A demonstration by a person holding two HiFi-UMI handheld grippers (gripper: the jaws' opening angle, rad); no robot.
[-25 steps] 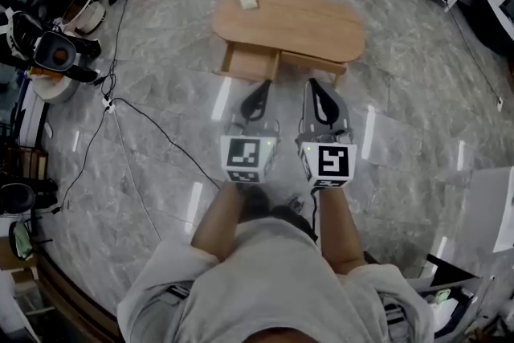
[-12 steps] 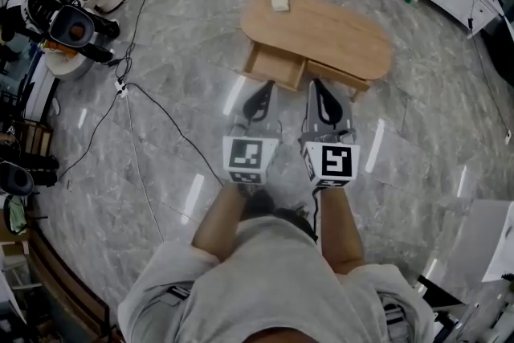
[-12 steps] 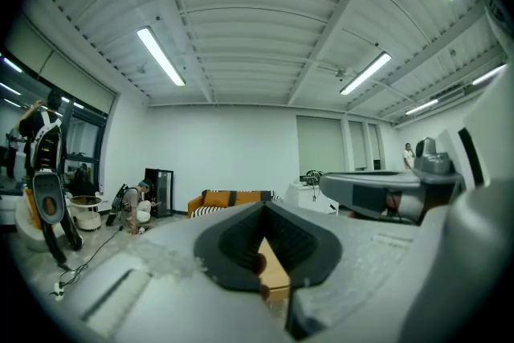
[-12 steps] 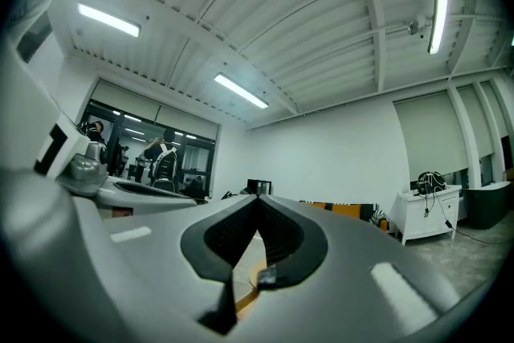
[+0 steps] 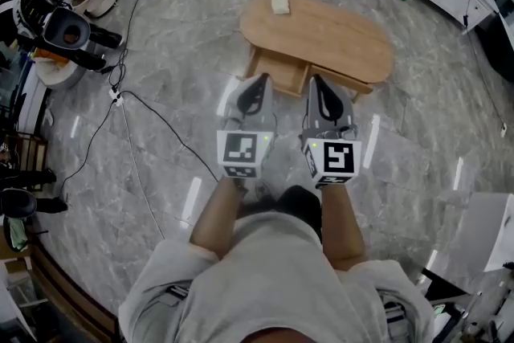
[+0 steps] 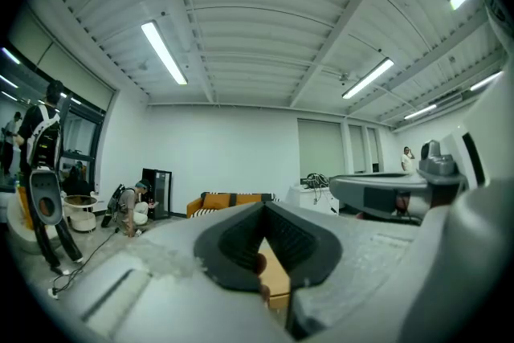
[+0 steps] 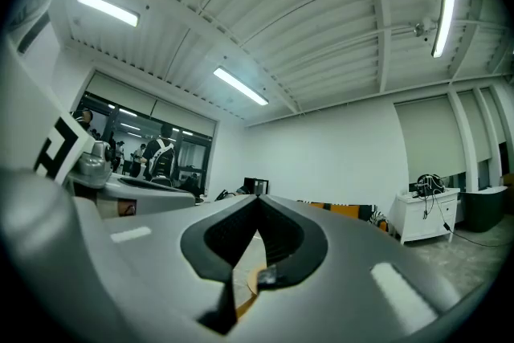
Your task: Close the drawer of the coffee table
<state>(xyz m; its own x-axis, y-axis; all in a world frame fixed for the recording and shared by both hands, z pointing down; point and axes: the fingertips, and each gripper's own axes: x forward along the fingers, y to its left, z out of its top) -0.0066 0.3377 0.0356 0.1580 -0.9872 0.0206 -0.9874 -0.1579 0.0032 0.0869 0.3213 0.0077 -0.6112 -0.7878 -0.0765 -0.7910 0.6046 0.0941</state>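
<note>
Drawer [image 5: 287,73] partly hidden behind left tongs [image 5: 259,81].

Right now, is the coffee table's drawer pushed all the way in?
No, the drawer juts out from under the coffee table, its inside showing.

drawer [image 5: 286,70]: corner behind left gripper [image 5: 259,83] | tabletop object [image 5: 279,2]: too small to tell

An oval wooden desk [image 5: 337,32] stands on a grey marble floor [image 5: 185,52]. One small pale object [image 5: 279,3] lies on it near its far left end. A black cable [image 5: 161,120] trails across the floor, left of the desk.
</note>
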